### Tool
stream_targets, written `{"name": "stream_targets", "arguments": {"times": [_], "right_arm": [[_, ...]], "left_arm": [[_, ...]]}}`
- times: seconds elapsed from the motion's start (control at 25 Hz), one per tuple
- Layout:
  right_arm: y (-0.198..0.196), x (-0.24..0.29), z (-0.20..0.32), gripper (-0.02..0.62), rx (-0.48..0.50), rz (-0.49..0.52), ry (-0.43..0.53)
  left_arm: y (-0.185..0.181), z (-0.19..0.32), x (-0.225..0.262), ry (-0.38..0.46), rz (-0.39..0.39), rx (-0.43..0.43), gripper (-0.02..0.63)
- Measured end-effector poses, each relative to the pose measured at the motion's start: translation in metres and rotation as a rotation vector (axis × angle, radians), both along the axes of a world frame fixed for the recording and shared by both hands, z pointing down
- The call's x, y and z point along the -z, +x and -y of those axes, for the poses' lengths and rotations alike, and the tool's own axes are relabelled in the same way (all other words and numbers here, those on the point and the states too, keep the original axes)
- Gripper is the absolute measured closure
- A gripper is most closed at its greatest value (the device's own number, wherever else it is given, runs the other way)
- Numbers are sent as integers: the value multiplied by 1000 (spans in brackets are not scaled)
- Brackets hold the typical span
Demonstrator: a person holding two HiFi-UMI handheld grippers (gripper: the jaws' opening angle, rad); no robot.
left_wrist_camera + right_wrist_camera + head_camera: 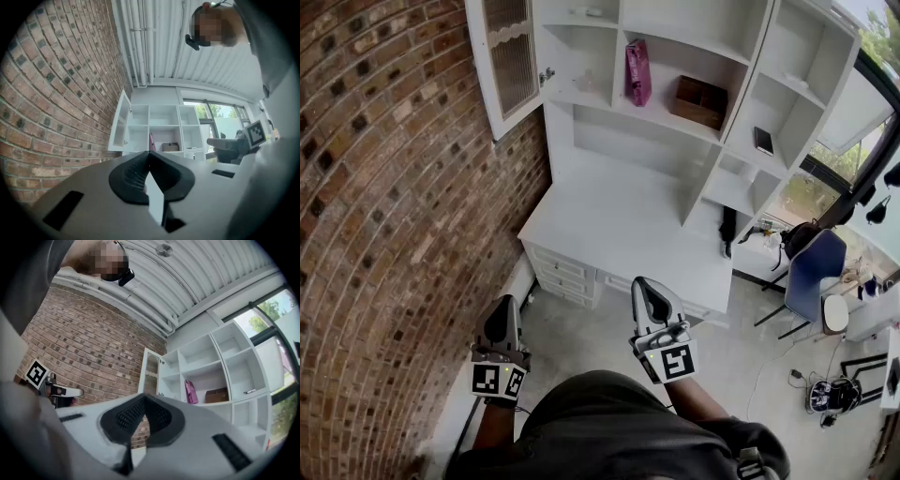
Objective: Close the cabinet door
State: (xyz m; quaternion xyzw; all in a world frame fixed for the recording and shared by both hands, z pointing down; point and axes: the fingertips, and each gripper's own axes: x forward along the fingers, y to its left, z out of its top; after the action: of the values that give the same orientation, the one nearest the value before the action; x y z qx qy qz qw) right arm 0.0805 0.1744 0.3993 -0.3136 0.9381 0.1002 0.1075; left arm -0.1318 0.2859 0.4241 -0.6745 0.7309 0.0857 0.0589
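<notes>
A white shelf unit [628,141] stands over a desk [619,225] beside a brick wall [394,187]. Its glazed door [511,61] hangs open at the unit's upper left, swung out toward the bricks. In the middle compartment, a pink bag [637,72] stands upright with a brown box [698,101] near it on the same shelf. A dark flat item [763,141] lies in a compartment to the right; what it is cannot be told. The compartment behind the open door holds something small and pale, too faint to name.

The left gripper [503,314] has its jaws together, tips meeting, with nothing between them. The right gripper [649,291] is likewise closed and empty. Both are held low in front of the person, short of the desk's front edge.

The door lies well apart from both tools, up and ahead of them. It shows above the closed tips in the left gripper view [121,124] and in the right gripper view [151,373]. Neither gripper touches it.
</notes>
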Motion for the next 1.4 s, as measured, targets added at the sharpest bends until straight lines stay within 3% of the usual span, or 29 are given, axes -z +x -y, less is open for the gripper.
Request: {"name": "stream_targets", "arguments": {"times": [0.52, 0.56, 0.64, 0.68, 0.8, 1.4], "right_arm": [[2, -6, -2, 595, -1, 4, -15], [3, -6, -2, 595, 0, 8, -16], [4, -6, -3, 595, 4, 18, -20], [5, -6, -3, 595, 8, 24, -23], [7, -7, -4, 595, 16, 44, -30], [-10, -20, -9, 595, 19, -1, -46]], "left_arm": [[2, -4, 0, 10, 6, 10, 604], [2, -5, 2, 21, 6, 14, 578], [0, -6, 6, 40, 2, 18, 408], [-1, -7, 7, 48, 2, 20, 362], [-5, -9, 11, 60, 12, 39, 316], [-27, -16, 9, 49, 6, 60, 315]]}}
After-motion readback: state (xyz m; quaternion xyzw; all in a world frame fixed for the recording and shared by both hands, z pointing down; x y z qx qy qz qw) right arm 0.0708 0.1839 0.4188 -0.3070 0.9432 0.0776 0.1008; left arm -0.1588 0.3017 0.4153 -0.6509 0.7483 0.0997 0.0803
